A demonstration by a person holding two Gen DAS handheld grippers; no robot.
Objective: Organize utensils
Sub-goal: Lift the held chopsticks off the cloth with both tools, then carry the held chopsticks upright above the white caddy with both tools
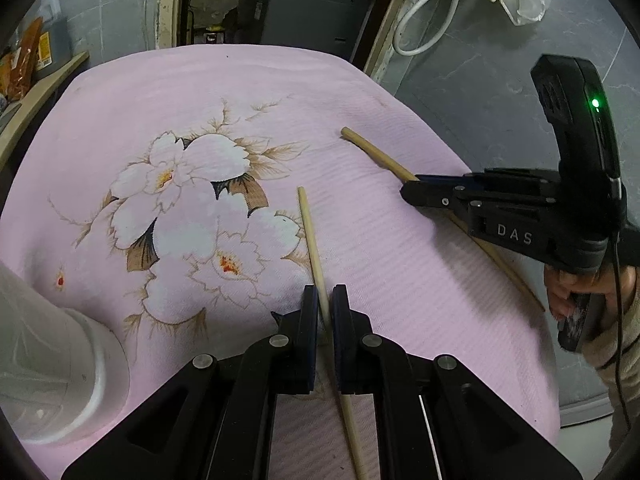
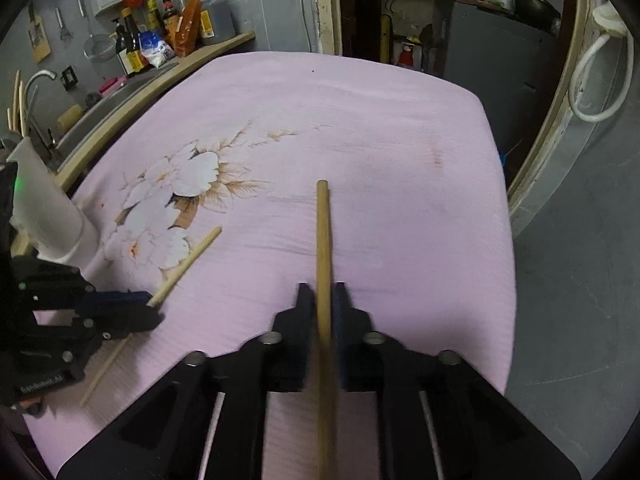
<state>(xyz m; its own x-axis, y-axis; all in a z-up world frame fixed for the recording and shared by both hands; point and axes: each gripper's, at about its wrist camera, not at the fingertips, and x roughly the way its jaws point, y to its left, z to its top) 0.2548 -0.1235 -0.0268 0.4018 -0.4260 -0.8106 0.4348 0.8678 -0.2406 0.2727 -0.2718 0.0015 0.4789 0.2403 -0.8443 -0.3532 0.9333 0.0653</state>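
Two plain, pale wooden chopsticks, round and slender, each sit clamped between a pair of tongs. The first chopstick (image 1: 311, 240) runs lengthwise through the left tongs (image 1: 325, 300), its blunt end reaching out ahead of their tips and its other end passing back beneath them. The second chopstick (image 2: 323, 240) is pinched by the right tongs (image 2: 323, 298) in the same way, pointing straight forward, well apart from the first.

- Two chopsticks (image 1: 314, 248) (image 2: 323, 240): pale bare wood, smooth, matt.
- Tablecloth (image 1: 360, 92) beneath them: pink ribbed cloth, matt, flower print.
- Holder (image 1: 52, 344) on the tablecloth: white plastic, slightly glossy.
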